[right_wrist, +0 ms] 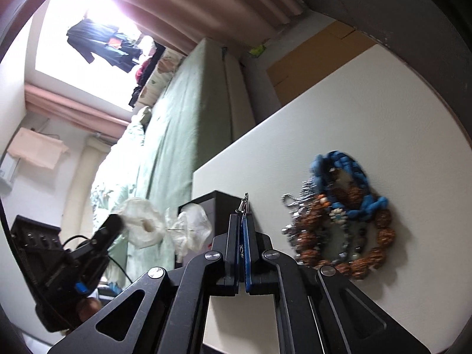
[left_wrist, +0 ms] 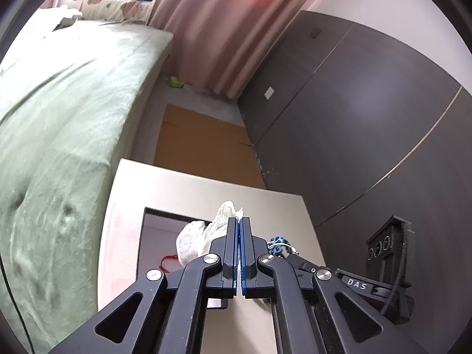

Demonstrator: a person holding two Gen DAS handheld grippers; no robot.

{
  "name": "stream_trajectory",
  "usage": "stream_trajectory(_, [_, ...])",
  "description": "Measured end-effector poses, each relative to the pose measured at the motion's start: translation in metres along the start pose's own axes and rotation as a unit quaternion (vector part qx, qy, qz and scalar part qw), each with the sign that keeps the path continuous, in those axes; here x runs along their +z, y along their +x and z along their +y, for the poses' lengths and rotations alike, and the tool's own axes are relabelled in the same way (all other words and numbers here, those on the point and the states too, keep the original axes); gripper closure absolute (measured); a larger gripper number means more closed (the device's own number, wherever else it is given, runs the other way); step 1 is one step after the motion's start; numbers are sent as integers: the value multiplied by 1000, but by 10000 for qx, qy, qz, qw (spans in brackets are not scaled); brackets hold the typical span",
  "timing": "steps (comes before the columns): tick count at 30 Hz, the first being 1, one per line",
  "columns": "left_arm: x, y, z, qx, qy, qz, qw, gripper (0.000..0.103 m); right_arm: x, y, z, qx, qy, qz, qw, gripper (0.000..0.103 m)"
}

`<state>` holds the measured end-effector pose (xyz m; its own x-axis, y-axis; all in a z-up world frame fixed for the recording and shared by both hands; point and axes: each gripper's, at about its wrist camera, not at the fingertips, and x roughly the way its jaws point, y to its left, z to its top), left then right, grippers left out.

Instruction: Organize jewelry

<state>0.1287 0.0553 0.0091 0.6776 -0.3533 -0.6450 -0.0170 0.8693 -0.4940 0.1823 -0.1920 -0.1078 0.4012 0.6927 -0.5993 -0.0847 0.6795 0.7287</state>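
Observation:
My left gripper (left_wrist: 239, 221) is shut on the top of a clear plastic bag (left_wrist: 203, 236) and holds it over an open dark box (left_wrist: 153, 236) on the white table (left_wrist: 177, 188). My right gripper (right_wrist: 243, 215) is shut on a small silver clasp (right_wrist: 244, 203) that sticks out past its tips. A pile of jewelry (right_wrist: 342, 215) lies on the table to its right: brown bead bracelets, a blue braided band (right_wrist: 351, 171) and a silver chain. Part of that pile (left_wrist: 278, 244) shows beside my left gripper. The bag (right_wrist: 188, 230) and the left gripper (right_wrist: 115, 224) also show in the right wrist view.
A bed with a green cover (left_wrist: 59, 118) runs along the table's left side. A dark wardrobe (left_wrist: 368, 118) stands on the right. A cardboard sheet (left_wrist: 203, 144) lies on the floor beyond the table. Pink curtains (left_wrist: 218, 29) hang at the back. A red item (left_wrist: 168, 261) lies in the box.

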Motion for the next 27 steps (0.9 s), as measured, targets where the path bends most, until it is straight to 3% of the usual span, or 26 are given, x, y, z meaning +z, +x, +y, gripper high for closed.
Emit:
stream_trajectory(2, [-1, 8, 5, -29, -140, 202, 9997, 101, -2, 4, 6, 82, -59, 27, 9999, 99])
stream_trajectory(4, [-1, 22, 12, 7, -327, 645, 9974, 94, -5, 6, 14, 188, -170, 56, 9997, 99])
stream_trajectory(5, [-2, 26, 15, 34, -373, 726, 9967, 86, -5, 7, 17, 232, -211, 59, 9995, 99])
stream_trajectory(7, [-1, 26, 22, 6, -506, 674, 9964, 59, -6, 8, 23, 329, -301, 61, 9990, 99])
stream_trajectory(8, [-1, 24, 23, 10, -539, 625, 9966, 35, -6, 8, 24, 371, -325, 66, 9988, 99])
stream_trajectory(9, [1, 20, 24, 4, -587, 496, 9970, 23, -6, 9, 26, 413, -339, 69, 9985, 99])
stream_trajectory(11, [4, 10, 27, -34, -639, 266, 9976, 21, -7, 13, 29, 489, -361, 84, 9981, 99])
stream_trajectory(19, [16, -3, 54, 123, -1013, 97, 9947, 22, -17, 44, 56, 863, -564, 399, 9939, 99])
stream_trajectory(21, [18, -6, 60, 141, -1088, 62, 9939, 22, -21, 56, 61, 798, -630, 634, 9928, 84])
stream_trajectory(22, [19, -7, 62, 151, -1106, 45, 9937, 22, -22, 61, 61, 782, -609, 740, 9923, 59])
stream_trajectory(23, [19, -8, 64, 152, -1112, 39, 9937, 22, -22, 62, 60, 766, -588, 746, 9925, 42])
stream_trajectory(27, [18, -7, 64, 124, -1099, 62, 9938, 22, -17, 47, 53, 618, -544, 567, 9950, 40])
